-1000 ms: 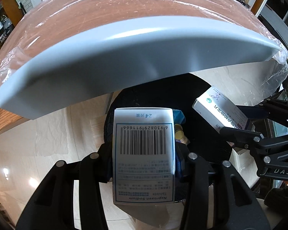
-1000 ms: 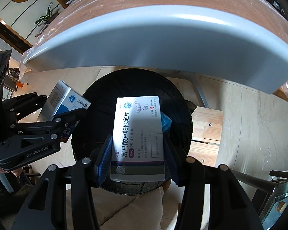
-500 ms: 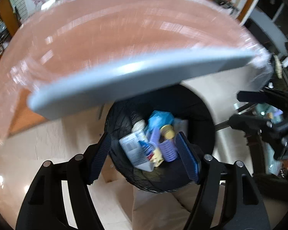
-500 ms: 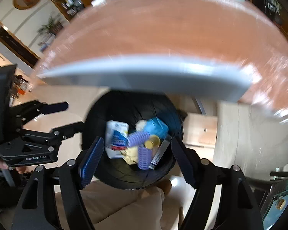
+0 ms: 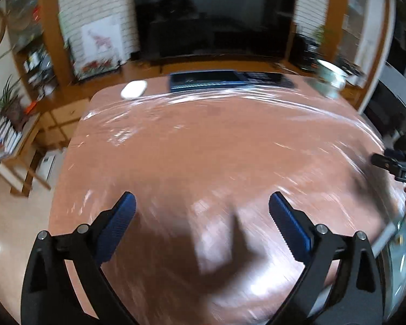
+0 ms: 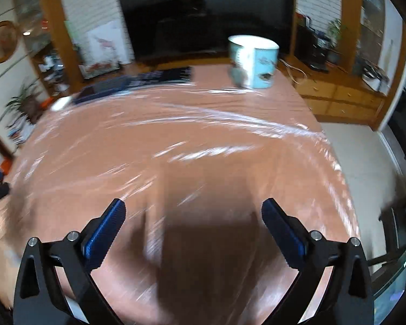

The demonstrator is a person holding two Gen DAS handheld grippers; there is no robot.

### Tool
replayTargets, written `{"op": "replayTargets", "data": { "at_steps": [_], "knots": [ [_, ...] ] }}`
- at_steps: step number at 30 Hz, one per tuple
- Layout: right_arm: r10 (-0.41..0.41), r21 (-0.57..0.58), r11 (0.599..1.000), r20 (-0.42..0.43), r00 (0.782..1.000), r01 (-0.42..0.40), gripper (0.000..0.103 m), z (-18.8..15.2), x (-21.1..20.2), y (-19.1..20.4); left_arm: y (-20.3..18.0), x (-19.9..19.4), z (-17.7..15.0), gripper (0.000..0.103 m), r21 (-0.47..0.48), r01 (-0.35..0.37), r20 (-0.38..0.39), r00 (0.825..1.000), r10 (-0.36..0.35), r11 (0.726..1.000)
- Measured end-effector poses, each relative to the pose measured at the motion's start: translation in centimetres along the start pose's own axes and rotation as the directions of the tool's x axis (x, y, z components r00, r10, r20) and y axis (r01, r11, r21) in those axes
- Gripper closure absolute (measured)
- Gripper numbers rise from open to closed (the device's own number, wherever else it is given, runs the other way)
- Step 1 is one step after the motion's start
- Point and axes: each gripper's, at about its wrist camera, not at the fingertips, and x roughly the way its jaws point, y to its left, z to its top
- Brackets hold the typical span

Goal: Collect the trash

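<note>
We see the tabletop (image 6: 203, 140) filling both views. At its far edge a mug (image 6: 253, 63) stands right, a keyboard (image 6: 138, 81) lies left of it, a mouse (image 5: 134, 89) further left. A TV (image 5: 213, 13) stands behind.

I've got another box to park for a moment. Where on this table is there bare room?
The wide plastic-covered middle and near part of the table is bare, under both grippers, whose jaws are opening with nothing between them. Only the far edge is crowded: a white mouse, a dark keyboard and a light-blue mug.
</note>
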Motion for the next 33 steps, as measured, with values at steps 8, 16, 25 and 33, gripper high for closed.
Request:
{"op": "replayTargets", "data": {
  "at_steps": [8, 16, 25, 33],
  "knots": [
    [-0.116, 0.069, 0.991, -0.006, 0.993, 0.116, 0.004, 4.2, 5.8, -4.1, 5.4, 7.2, 3.9, 0.004, -0.062, -0.115, -0.074, 0.991, 0.111, 0.991],
    [-0.148, 0.062, 0.987, -0.001, 0.989, 0.148, 0.004, 5.2, 7.3, -4.7, 6.5, 9.5, 5.1, 0.004, -0.085, -0.122, -0.074, 0.991, 0.116, 0.989],
    [-0.15, 0.061, 0.987, -0.001, 0.989, 0.15, 0.004, 4.9, 7.1, -4.6, 6.8, 9.7, 5.1, 0.002, -0.109, -0.099, -0.077, 0.993, 0.091, 0.989],
    [-0.15, 0.061, 0.987, -0.002, 0.989, 0.15, 0.004, 4.8, 7.1, -4.6, 6.9, 9.8, 5.1, 0.001, -0.109, -0.099, -0.078, 0.993, 0.091, 0.989]
  ]
}}
